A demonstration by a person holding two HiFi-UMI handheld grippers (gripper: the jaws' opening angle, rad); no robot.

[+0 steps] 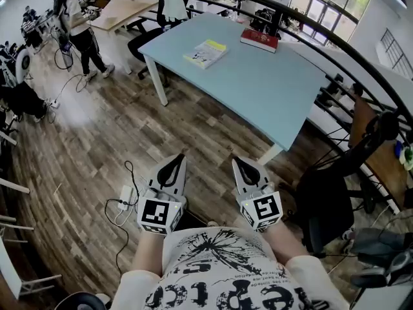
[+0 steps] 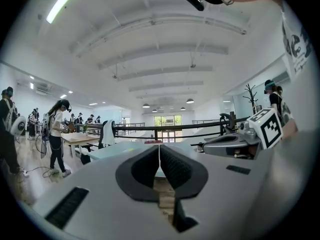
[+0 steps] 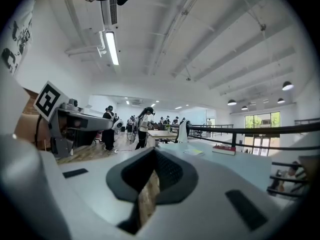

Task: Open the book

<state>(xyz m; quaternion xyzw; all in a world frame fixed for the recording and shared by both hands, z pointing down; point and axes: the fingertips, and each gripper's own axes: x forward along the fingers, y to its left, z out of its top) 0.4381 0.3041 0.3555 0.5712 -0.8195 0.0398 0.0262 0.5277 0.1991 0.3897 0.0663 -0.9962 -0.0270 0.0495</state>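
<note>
Pressed close to the wearer's printed shirt [image 1: 219,270], the left gripper [image 1: 179,158] and right gripper [image 1: 237,162] point level over a wooden floor [image 1: 97,147]. Both have their jaws closed tip to tip with nothing between them. Well ahead stands a pale blue table [image 1: 258,89] with two closed books lying flat and apart from each other: a yellow-and-white book [image 1: 205,53] near the middle and a red book [image 1: 259,39] by the far edge. Neither gripper is near them. Another person [image 1: 80,28] stands at far left.
</note>
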